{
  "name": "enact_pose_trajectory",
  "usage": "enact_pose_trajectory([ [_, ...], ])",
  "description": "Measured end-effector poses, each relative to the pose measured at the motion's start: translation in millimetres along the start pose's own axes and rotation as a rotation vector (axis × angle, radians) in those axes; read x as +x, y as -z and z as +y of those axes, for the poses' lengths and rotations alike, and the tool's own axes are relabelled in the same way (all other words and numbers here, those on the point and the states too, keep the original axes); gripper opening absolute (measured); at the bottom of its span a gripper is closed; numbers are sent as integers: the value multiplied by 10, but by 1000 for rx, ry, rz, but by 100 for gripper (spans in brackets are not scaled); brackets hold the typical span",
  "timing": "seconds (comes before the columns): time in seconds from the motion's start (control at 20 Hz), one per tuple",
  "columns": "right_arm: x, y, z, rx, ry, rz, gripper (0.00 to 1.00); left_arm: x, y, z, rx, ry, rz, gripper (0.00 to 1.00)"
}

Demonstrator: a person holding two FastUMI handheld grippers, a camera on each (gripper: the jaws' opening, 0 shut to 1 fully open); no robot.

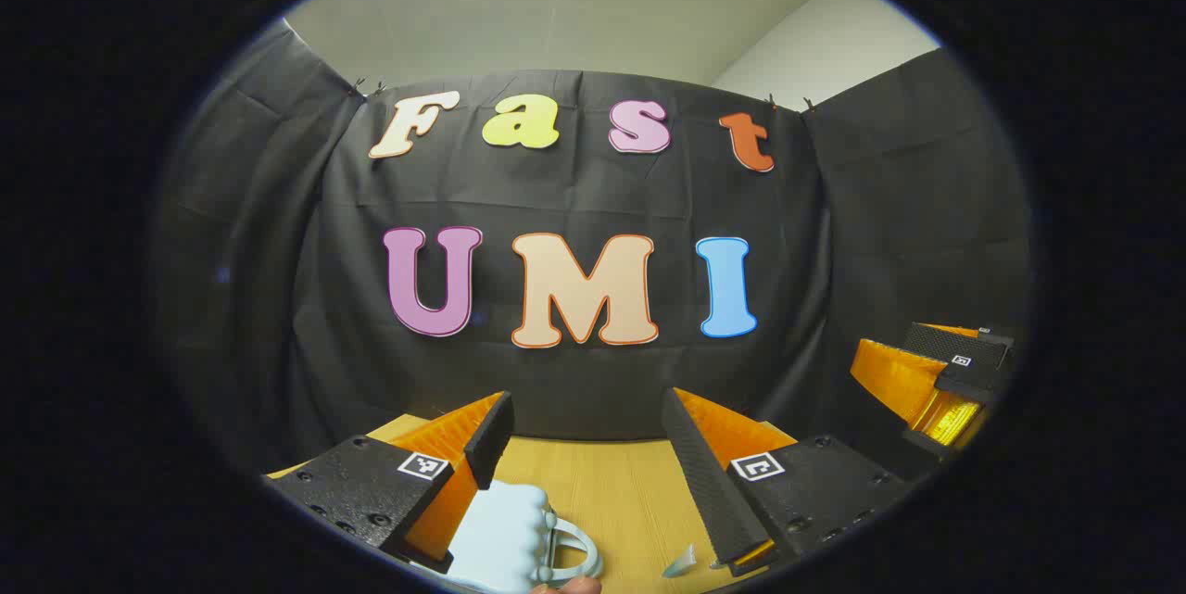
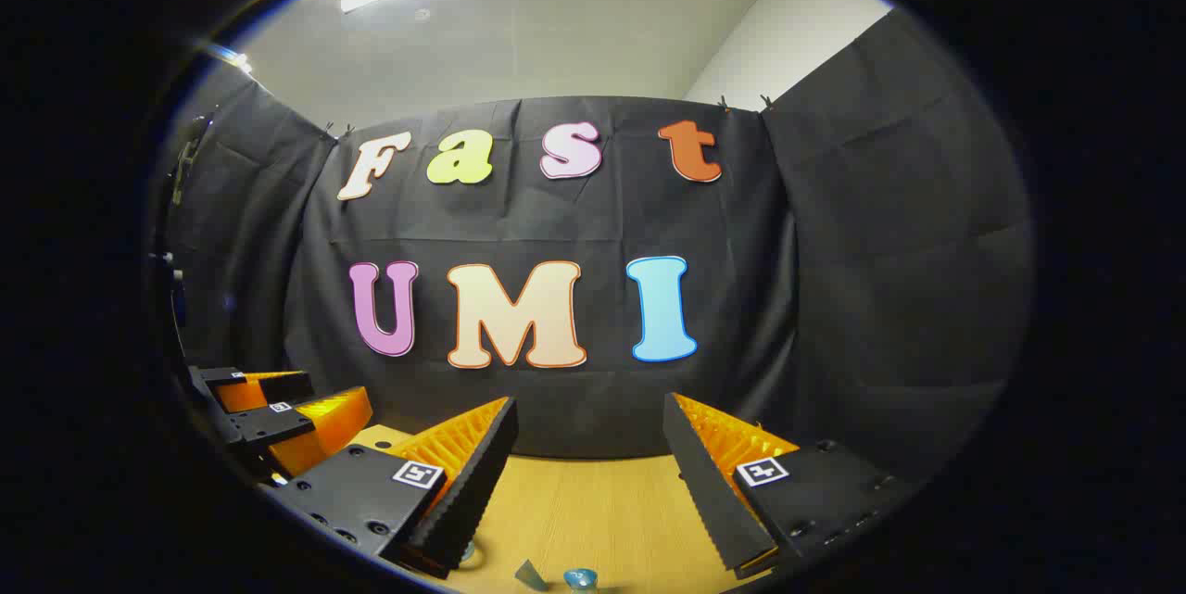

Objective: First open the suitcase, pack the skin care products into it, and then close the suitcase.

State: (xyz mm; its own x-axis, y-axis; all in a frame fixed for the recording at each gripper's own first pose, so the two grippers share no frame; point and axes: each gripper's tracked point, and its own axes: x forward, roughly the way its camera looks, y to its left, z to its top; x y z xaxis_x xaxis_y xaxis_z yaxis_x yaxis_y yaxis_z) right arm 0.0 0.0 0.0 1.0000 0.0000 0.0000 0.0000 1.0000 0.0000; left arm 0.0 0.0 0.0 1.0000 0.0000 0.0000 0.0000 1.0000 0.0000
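Suitcase (image 1: 505, 543) cut off at the bottom edge.
Pale blue, ribbed, handled; both grippers (image 1: 586, 446) (image 2: 589, 464) gape wide, holding nothing, above the table (image 2: 593, 501).

Left tongs (image 1: 586, 427) spread wide above pale blue suitcase (image 1: 510, 538) on wooden table (image 1: 621, 492).

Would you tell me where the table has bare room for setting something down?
Bare wood table lies between the left gripper fingers, back to the black cloth. It is crowded near the pale blue suitcase. In the right gripper view, the strip between the right gripper fingers is free.
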Motion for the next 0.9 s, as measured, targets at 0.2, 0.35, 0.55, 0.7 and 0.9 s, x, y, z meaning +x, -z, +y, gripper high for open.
enact_pose_trajectory([
  [0.2,28,-21,-109,3,2,-7,98,12,32,-26,5,-14,16,94],
  [0.35,51,9,-174,6,-6,-1,98,22,44,-72,6,-22,18,94],
  [0.55,70,118,-271,-1,-42,12,98,64,249,-117,13,-47,65,94],
  [0.7,98,248,-342,33,-89,29,98,95,502,-22,51,-103,128,95],
  [0.9,174,406,-519,72,-53,78,99,122,1077,52,27,-106,269,95],
])
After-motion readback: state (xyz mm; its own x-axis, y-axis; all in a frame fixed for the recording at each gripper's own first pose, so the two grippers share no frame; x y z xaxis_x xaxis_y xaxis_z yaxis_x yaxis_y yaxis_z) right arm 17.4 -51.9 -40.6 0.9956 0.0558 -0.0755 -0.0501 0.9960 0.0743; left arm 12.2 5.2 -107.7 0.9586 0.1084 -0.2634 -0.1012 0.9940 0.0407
